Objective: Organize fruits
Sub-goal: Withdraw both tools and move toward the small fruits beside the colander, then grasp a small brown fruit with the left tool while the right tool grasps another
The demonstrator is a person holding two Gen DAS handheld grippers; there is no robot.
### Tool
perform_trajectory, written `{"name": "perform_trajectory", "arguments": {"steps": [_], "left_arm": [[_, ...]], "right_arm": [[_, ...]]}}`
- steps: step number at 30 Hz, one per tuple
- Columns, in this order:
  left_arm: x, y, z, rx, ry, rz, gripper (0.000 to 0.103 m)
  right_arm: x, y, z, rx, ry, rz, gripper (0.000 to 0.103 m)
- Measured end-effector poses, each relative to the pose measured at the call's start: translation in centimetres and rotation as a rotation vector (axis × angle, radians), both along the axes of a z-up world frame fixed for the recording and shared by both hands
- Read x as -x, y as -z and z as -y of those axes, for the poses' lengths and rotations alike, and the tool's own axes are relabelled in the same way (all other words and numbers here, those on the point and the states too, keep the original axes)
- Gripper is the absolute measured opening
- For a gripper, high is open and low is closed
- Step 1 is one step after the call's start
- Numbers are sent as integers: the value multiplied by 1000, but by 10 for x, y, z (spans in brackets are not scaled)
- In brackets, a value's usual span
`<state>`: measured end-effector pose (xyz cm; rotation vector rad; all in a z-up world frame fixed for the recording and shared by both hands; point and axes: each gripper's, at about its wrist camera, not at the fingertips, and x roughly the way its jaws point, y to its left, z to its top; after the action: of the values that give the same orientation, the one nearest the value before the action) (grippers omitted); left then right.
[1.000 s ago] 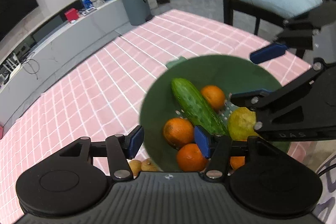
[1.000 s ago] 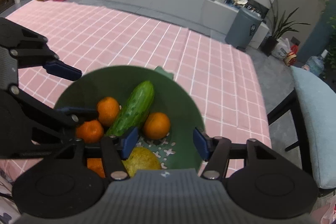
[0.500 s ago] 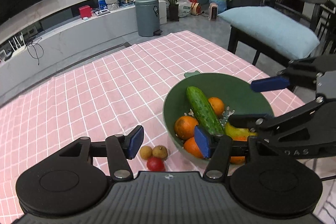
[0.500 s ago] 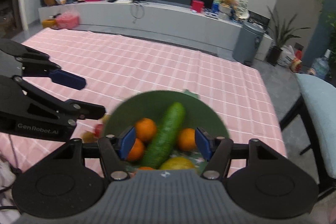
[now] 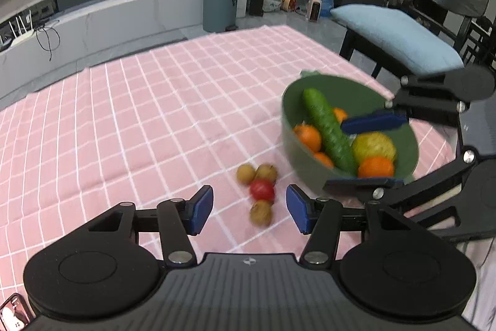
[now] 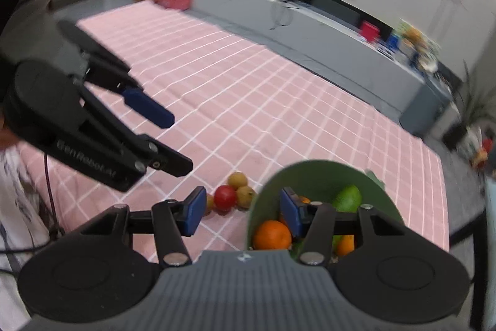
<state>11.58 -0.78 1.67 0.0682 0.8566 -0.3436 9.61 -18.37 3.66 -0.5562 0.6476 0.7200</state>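
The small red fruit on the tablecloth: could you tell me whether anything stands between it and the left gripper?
Nothing visible does. The left gripper is open above the cloth; the red fruit lies just ahead of its gap, with one brownish fruit beside it, nearer the gripper. The green bowl sits off to the right.

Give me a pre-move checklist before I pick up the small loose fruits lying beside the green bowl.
1. Left gripper open and empty: ok.
2. Right gripper empty; its jaws have just been closing on nothing: ok.
3. Small red round fruit and three brownish round fruits loose on the pink checked tablecloth: ok.
4. Green plastic bowl has spare room: cannot tell.
5. Sharp view: not ok, blurred.
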Motion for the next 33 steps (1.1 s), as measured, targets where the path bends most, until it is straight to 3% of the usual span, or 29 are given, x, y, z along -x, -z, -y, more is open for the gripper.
{"name": "perform_trajectory", "arguments": {"steps": [5, 8, 13, 18, 24, 33], "left_arm": [[7, 21, -17, 25, 24, -35, 60], [5, 33, -20, 70, 39, -62, 55], [0, 46, -7, 34, 107, -60, 53], [-9, 55, 2, 52, 147, -64, 49], [-20, 65, 7, 65, 141, -83, 46], [-27, 77, 4, 71, 131, -126, 42]], "right_arm": [[-6, 9, -13, 100, -98, 14, 49], [-11, 15, -22, 159, -150, -8, 42], [-25, 22, -37, 265, -245, -15, 38], [-42, 23, -51, 384, -353, -50, 28], [-60, 30, -70, 527, -478, -124, 28], [-87, 60, -95, 698, -559, -210, 27]]}}
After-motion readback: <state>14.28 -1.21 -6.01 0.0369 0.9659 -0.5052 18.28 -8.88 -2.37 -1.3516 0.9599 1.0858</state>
